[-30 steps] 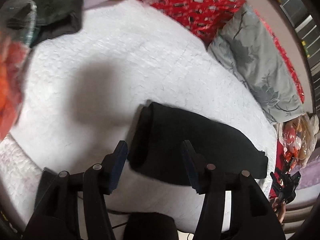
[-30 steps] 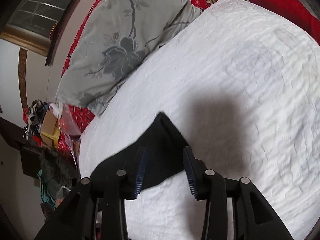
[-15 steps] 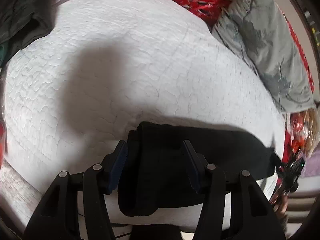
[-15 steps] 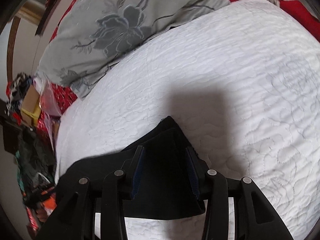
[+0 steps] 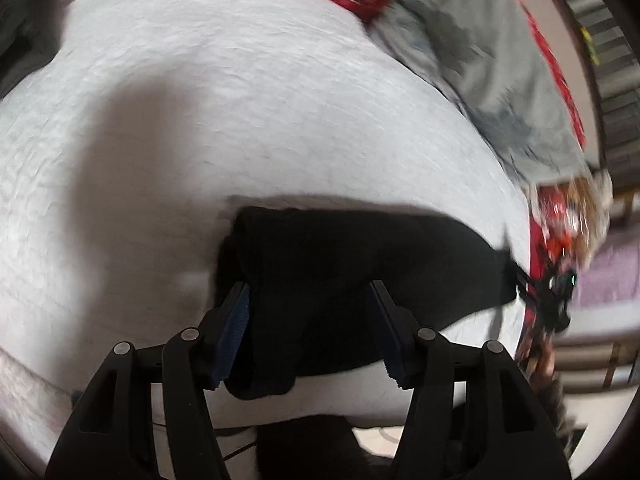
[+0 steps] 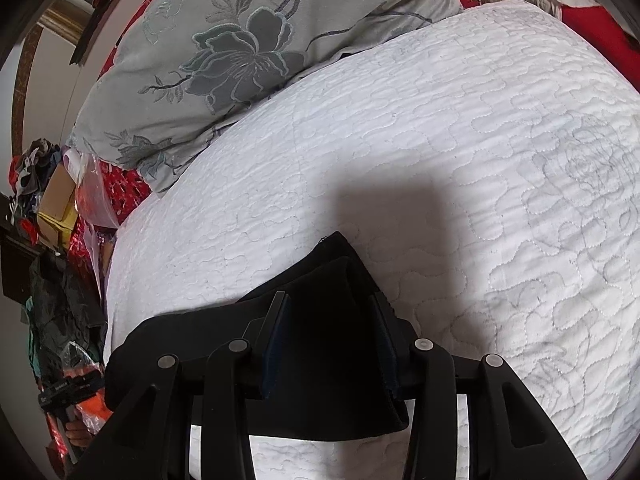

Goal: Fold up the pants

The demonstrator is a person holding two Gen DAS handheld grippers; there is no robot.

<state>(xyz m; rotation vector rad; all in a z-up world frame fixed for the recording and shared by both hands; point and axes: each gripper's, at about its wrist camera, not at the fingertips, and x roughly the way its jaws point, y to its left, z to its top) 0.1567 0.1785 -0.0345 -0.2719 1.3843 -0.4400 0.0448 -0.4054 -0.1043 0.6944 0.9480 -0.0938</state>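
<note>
Closing in on folded black fabric pants (image 5: 344, 280), both grippers nearer than before. Left gripper (image 5: 310, 328) and right gripper (image 6: 332, 344) straddling cloth, jaws apart. Risking snagging one layer only, undoing fold on white quilted bedspread (image 6: 460, 140).

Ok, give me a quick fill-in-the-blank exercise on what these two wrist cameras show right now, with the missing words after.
1. The folded pants are ____ in colour.
2. They lie on a quilted ____ bedspread.
3. The grey pillow carries an embroidered ____ pattern.
4. The left tongs and the right tongs both have their jaws ____, one on either side of the cloth.

Missing words: black; white; flower; open
</note>
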